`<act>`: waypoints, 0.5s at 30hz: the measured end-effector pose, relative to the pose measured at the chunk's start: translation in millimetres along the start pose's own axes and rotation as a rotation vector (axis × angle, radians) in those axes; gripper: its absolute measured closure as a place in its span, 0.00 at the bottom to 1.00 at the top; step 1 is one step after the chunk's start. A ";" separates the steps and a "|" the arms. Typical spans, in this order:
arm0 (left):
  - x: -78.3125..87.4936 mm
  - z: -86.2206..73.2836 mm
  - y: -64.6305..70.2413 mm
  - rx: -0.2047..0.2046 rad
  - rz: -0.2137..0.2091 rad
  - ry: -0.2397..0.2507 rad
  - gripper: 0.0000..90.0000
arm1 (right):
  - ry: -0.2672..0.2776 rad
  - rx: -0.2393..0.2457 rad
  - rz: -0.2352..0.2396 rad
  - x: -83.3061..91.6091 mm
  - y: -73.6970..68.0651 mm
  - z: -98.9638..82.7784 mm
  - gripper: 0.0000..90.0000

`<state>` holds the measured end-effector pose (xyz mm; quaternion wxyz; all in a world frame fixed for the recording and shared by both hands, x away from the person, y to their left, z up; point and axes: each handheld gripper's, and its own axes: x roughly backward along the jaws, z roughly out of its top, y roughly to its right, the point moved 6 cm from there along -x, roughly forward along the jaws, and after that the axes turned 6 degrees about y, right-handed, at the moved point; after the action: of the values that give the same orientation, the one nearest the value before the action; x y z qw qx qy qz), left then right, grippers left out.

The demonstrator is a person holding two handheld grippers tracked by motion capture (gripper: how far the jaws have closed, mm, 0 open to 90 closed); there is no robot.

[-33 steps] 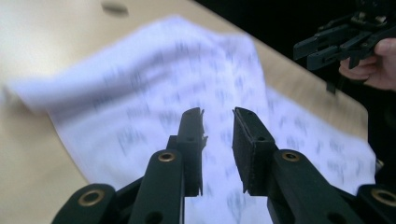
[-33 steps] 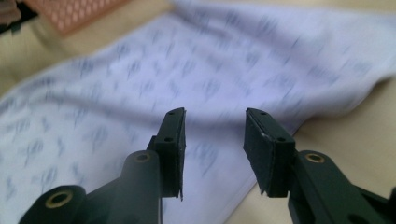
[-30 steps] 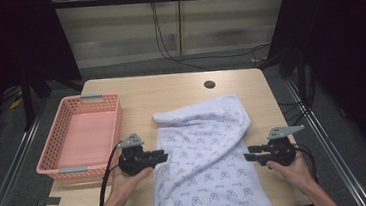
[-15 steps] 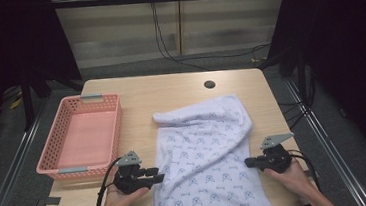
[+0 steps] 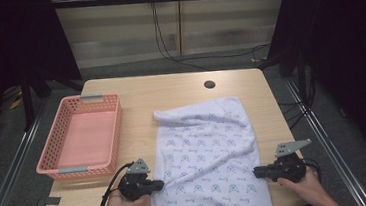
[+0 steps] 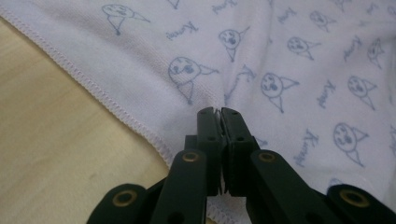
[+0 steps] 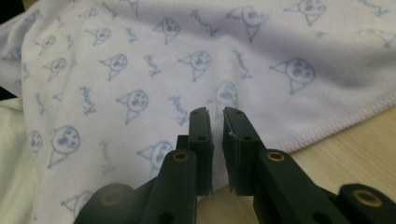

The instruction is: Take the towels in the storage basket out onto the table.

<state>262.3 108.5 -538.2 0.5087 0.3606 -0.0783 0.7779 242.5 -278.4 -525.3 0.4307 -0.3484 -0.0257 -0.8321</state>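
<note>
Gripping both side hems of the white cloth printed with small blue faces and words (image 5: 209, 166) is the step that seems to be in hand, so you should make each hold sure before you lift or fold anything. The cloth lies spread on the light wooden surface (image 5: 170, 89), its near part between your two hands and its far edge crumpled toward the middle, with the empty pink plastic basket (image 5: 82, 137) well apart at the left. Your left gripper (image 6: 219, 114) has its fingers pressed together with almost no gap, and the tips sit on the fabric just inside the stitched hem; a little fold seems caught between them, but I cannot tell how much cloth is really held. Your right gripper (image 7: 215, 116) has a narrow gap between the fingers, so it is not fully closed; the tips are over the cloth near its hem, and whether fabric is inside the gap I cannot tell. Close the right one completely, and check that both have the hem itself, not only a thin wrinkle, because such soft knit cloth probably slips out easily. Then move both hands together, at an equal height.
</note>
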 end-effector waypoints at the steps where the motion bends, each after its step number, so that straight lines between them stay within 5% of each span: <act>1: 1.1 -2.1 3.8 0.013 -0.014 -0.004 0.97 | 0.003 0.005 -0.009 -1.6 -0.5 1.4 0.88; 9: 16.9 -21.5 26.8 0.036 -0.131 -0.023 0.89 | 0.015 0.014 -0.046 -10.7 3.1 8.3 0.74; 12: 17.3 -10.7 21.9 0.069 -0.105 0.044 0.68 | 0.013 0.012 -0.062 -16.2 7.4 12.1 0.70; 14: 16.8 -2.2 16.6 0.076 -0.099 0.078 0.65 | 0.026 0.009 -0.067 -17.9 8.9 15.4 0.68; 15: 13.8 11.7 5.1 0.087 -0.062 0.123 0.64 | 0.067 0.003 -0.088 -22.3 14.9 26.5 0.66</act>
<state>260.5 110.5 -519.5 0.5201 0.3362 -0.0020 0.7852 276.9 -263.1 -522.5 0.3949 -0.3180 -0.0279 -0.8615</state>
